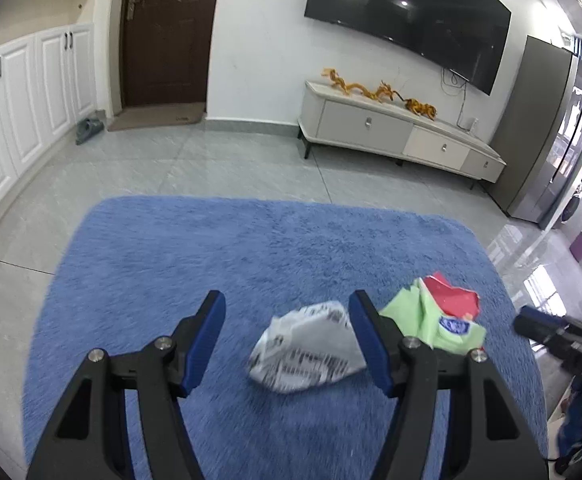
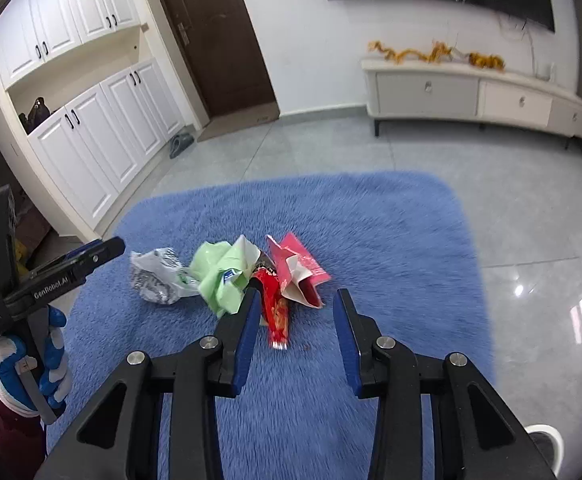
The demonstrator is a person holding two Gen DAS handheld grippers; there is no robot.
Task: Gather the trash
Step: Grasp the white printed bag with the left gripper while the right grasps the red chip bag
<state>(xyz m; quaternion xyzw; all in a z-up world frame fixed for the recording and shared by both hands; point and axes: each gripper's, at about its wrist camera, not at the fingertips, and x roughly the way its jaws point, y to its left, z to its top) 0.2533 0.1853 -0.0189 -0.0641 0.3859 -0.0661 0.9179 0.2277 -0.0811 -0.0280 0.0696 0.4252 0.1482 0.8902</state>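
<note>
Left tool (image 1: 287,312), released w/ nothing gripped, hangs over the crumpled newspaper (image 1: 307,350) on the blue rug (image 1: 171,248), while right tool (image 2: 296,308), also released, lines up on the red wrapper (image 2: 275,312) beside green bag (image 2: 223,276), prob so each grabs one piece.

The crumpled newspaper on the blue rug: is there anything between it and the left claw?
Nothing visible. The crumpled newspaper lies on the blue rug ahead of the open left claw, with only bare rug between. The green wrapper sits beside it, not in front.
</note>
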